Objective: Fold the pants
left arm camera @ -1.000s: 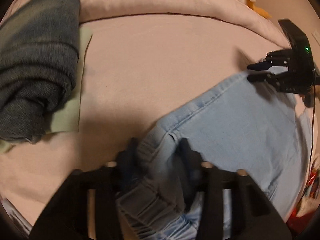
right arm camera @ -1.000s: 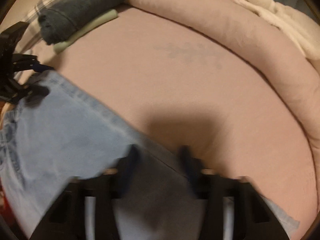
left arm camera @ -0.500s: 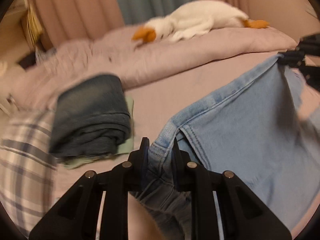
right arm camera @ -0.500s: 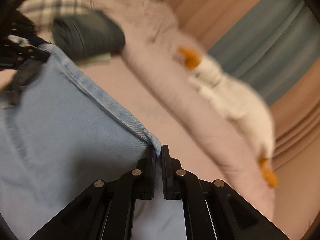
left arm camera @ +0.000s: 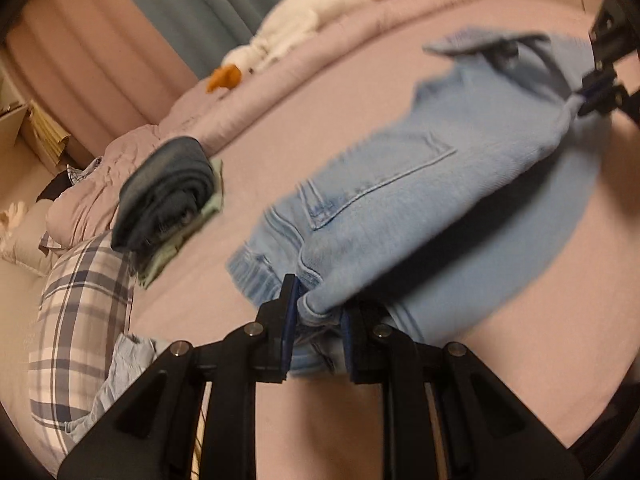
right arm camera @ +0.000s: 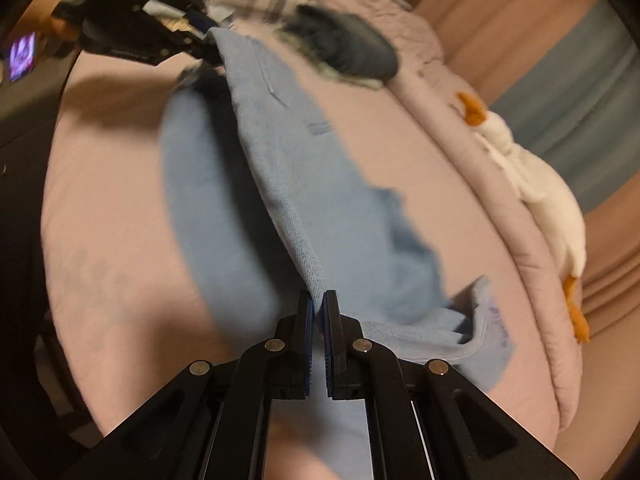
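Light blue jeans hang stretched between my two grippers above the pink bed. My left gripper is shut on the bunched waistband end, with a back pocket showing just beyond it. My right gripper is shut on a thin fold of denim at the other end; it also shows at the far right of the left wrist view. The left gripper appears at the top left of the right wrist view. The lower layer of the jeans lies on the bed beneath the lifted fold.
A folded dark garment rests on a pale green cloth near the pillows. A plaid pillow lies at the left. A white plush goose lies on the rolled pink duvet by the curtains.
Both grippers closed on the jeans, lifted them off the bed and swung sideways. The denim now hangs taut between them, folded over its lower layer.
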`<state>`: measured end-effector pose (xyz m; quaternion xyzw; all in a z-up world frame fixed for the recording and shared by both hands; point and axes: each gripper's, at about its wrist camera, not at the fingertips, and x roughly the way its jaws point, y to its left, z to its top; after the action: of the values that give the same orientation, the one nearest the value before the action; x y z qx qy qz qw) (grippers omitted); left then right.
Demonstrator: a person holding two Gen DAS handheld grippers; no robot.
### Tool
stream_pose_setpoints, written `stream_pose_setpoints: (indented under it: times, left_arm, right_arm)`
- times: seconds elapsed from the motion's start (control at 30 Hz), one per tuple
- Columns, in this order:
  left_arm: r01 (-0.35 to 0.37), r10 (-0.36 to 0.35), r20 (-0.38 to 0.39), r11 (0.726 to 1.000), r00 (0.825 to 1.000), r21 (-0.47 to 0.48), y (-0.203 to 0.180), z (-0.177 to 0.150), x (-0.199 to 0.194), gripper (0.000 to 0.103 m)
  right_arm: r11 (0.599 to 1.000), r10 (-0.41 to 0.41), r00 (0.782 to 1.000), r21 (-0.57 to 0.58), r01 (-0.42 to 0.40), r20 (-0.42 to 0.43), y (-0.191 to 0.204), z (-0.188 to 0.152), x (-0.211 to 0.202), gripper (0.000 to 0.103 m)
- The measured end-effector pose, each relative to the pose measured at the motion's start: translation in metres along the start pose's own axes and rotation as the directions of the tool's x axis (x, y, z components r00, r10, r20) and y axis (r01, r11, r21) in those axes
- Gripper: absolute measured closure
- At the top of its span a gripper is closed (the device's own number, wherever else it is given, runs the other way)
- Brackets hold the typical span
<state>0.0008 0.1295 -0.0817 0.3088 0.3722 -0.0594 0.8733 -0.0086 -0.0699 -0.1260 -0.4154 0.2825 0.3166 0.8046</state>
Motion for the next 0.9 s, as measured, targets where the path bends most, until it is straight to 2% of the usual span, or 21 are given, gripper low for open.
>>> stream_pose_setpoints:
  times: [0.07, 0.2, 0.27, 0.33, 0.4, 0.47, 0.5, 0.53, 0.57, 0.6, 0.63, 0.7, 0.73, 0.77, 0.8, 0.83, 0.9]
  left_arm:
    - [-0.006, 0.006, 0.0, 1.0, 1.0, 0.015, -0.004, -0.004, -0.001, 0.084]
    - [0.016, -0.016, 0.016, 0.999, 1.0, -0.038, 0.001, -0.008, -0.006, 0.083]
    - [-0.001, 0.001, -0.003, 1.0, 1.0, -0.024, -0.005, -0.013, 0.005, 0.08]
    - [0.004, -0.004, -0.037, 1.0, 0.999, -0.007, -0.014, -0.017, 0.016, 0.081]
    - [-0.025, 0.026, -0.045, 1.0, 0.999, 0.019, -0.022, -0.017, 0.015, 0.077]
    - [0.021, -0.022, -0.044, 1.0, 0.999, -0.017, -0.018, -0.02, 0.003, 0.071]
    - [0.043, -0.044, -0.039, 0.998, 0.998, -0.041, -0.014, -0.022, -0.003, 0.066]
    - [0.068, -0.071, -0.039, 0.994, 0.997, -0.083, -0.009, -0.026, -0.011, 0.048]
    - [0.073, -0.078, -0.038, 0.99, 0.996, -0.12, -0.004, -0.029, -0.016, 0.037]
    - [0.08, -0.086, -0.027, 0.983, 0.996, -0.162, 0.001, -0.03, -0.021, 0.025]
    - [0.103, -0.105, -0.001, 0.971, 0.994, -0.214, 0.006, -0.03, -0.026, 0.026]
    - [0.155, -0.147, 0.051, 0.937, 0.988, -0.313, 0.016, -0.023, -0.031, 0.026]
    - [0.202, -0.182, 0.089, 0.905, 0.979, -0.375, 0.021, -0.013, -0.03, 0.027]
    - [0.238, -0.211, 0.11, 0.879, 0.971, -0.413, 0.022, -0.006, -0.026, 0.027]
    - [0.275, -0.244, 0.128, 0.85, 0.961, -0.449, 0.022, 0.004, -0.02, 0.027]
    - [0.319, -0.28, 0.153, 0.814, 0.948, -0.486, 0.019, 0.016, -0.01, 0.027]
    - [0.377, -0.337, 0.175, 0.764, 0.925, -0.524, 0.009, 0.037, 0.006, 0.027]
  right_arm:
    - [1.0, 0.016, 1.0, 0.001, -0.016, -0.023, 0.008, -0.004, 0.007, 0.1]
    - [0.999, 0.032, 0.999, 0.03, -0.031, -0.029, 0.007, -0.012, -0.005, 0.1]
    - [0.998, 0.043, 0.999, 0.039, -0.041, -0.031, 0.002, -0.015, -0.003, 0.1]
    - [0.996, 0.073, 0.994, 0.065, -0.068, -0.077, 0.006, -0.02, 0.012, 0.099]
    - [0.995, 0.074, 0.991, 0.077, -0.065, -0.114, 0.016, -0.023, 0.018, 0.098]
    - [0.994, 0.065, 0.99, 0.091, -0.054, -0.124, 0.014, -0.02, 0.015, 0.096]
    - [0.988, 0.098, 0.988, 0.127, -0.082, -0.122, 0.006, -0.021, 0.006, 0.092]
    - [0.977, 0.147, 0.983, 0.169, -0.127, -0.109, -0.002, -0.022, -0.002, 0.084]
    - [0.955, 0.207, 0.974, 0.232, -0.183, -0.086, -0.013, -0.025, -0.011, 0.074]
    - [0.917, 0.258, 0.965, 0.325, -0.231, -0.042, -0.032, -0.03, -0.023, 0.069]
    - [0.885, 0.272, 0.962, 0.394, -0.249, -0.001, -0.051, -0.033, -0.03, 0.063]
    - [0.823, 0.265, 0.962, 0.507, -0.258, 0.059, -0.087, -0.039, -0.037, 0.062]
    - [0.755, 0.247, 0.964, 0.605, -0.253, 0.096, -0.119, -0.043, -0.035, 0.06]
    - [0.707, 0.226, 0.97, 0.67, -0.227, 0.09, -0.142, -0.045, -0.028, 0.051]
    - [0.675, 0.199, 0.978, 0.715, -0.183, 0.063, -0.16, -0.046, -0.018, 0.048]
    - [0.644, 0.142, 0.99, 0.76, -0.087, -0.007, -0.182, -0.045, -0.003, 0.046]
    - [0.616, 0.088, 0.986, 0.786, 0.06, -0.144, -0.212, -0.038, 0.034, 0.046]
